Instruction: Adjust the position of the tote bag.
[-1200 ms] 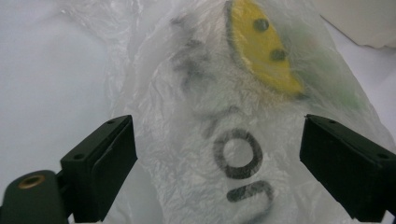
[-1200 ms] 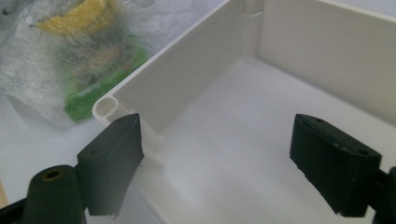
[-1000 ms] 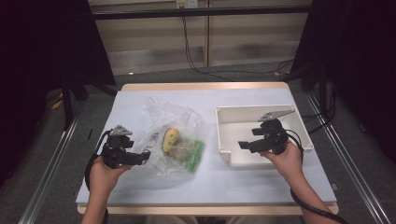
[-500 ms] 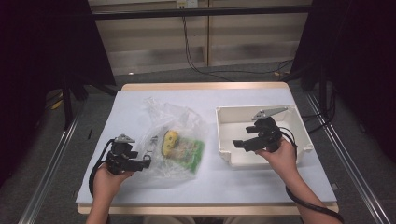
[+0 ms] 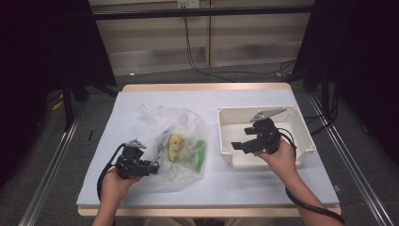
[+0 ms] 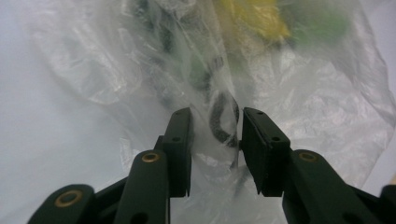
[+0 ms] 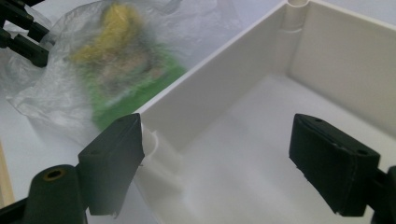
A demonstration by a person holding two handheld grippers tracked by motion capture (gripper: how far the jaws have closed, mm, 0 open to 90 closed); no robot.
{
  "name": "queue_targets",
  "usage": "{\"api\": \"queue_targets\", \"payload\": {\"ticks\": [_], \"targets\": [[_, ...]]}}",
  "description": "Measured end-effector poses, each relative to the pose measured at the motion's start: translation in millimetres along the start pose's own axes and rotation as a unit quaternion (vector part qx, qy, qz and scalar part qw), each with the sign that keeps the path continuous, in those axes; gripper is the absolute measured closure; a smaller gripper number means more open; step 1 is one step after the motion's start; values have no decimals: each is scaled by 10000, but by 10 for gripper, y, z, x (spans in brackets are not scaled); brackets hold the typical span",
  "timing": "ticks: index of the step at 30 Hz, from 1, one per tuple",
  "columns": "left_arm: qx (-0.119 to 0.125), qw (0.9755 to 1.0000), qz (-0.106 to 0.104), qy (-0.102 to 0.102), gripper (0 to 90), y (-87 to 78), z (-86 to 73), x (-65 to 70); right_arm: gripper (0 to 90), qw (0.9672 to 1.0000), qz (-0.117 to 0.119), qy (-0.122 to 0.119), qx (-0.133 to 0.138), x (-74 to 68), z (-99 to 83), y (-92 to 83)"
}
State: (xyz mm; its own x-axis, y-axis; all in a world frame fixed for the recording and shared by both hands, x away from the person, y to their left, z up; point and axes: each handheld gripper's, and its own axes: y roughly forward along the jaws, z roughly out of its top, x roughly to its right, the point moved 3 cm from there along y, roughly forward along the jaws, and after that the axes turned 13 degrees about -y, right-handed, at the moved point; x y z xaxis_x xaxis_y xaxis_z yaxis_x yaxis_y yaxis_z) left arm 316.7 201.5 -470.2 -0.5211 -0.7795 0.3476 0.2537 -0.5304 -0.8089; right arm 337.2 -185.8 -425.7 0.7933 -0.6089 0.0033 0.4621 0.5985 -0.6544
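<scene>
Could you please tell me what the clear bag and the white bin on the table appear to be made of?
The bag looks like thin, soft plastic film, glossy and see-through: it crinkles into shiny folds and its yellow and green contents show through. The bin looks like rigid moulded plastic, smooth and off-white with a slight sheen, with straight walls and rounded corner posts.

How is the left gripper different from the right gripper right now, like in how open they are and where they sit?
The left gripper has just been closing its jaws, which stand narrow with a fold of the clear plastic bag between them; the right gripper stands wide with nothing between its jaws. The left is at the bag's near edge; the right hangs over the white bin. Both have black jaws.
</scene>
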Motion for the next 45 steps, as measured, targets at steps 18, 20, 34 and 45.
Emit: {"api": "queue_targets", "payload": {"ticks": [18,20,34,45], "targets": [[-190,9981,-278,516,669,203,122,504,170,9999,89,-135,51,-115,67,33],[-190,9978,-323,544,668,227,141,539,170,9999,116,-120,29,-127,68,39],[18,9970,-410,657,733,524,334,789,170,9996,196,-192,-38,-255,79,82],[289,9977,-21,607,462,248,350,661,170,9995,201,-243,-14,-285,106,83]]}}
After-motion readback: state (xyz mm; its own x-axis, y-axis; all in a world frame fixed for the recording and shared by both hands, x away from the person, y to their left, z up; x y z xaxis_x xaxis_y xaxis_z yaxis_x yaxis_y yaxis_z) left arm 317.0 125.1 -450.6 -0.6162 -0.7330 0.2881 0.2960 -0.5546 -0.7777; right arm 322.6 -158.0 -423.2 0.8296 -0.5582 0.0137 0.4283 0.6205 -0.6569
